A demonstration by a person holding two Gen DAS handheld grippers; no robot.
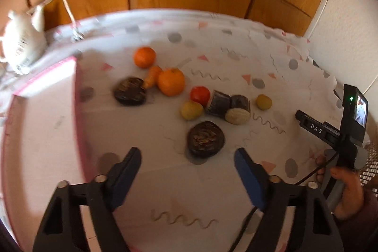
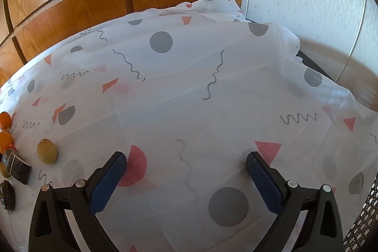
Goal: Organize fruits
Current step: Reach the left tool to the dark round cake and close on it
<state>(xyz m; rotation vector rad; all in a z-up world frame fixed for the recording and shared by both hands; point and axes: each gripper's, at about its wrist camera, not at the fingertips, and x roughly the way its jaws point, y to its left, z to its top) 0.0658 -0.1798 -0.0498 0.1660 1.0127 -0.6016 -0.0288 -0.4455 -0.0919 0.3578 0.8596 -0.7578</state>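
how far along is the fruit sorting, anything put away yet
Nothing looks sorted: the oranges, tomato and dark pieces all lie loose on the tablecloth. The left gripper and right gripper are open and empty. Everything is left.

Two oranges (image 1: 144, 57) (image 1: 171, 82) flank a small carrot (image 1: 152, 76); red tomato (image 1: 200, 95), yellow-green fruits (image 1: 191, 109) (image 1: 264, 101) and dark round pieces (image 1: 205, 138) lie scattered on the tablecloth (image 1: 165, 181).
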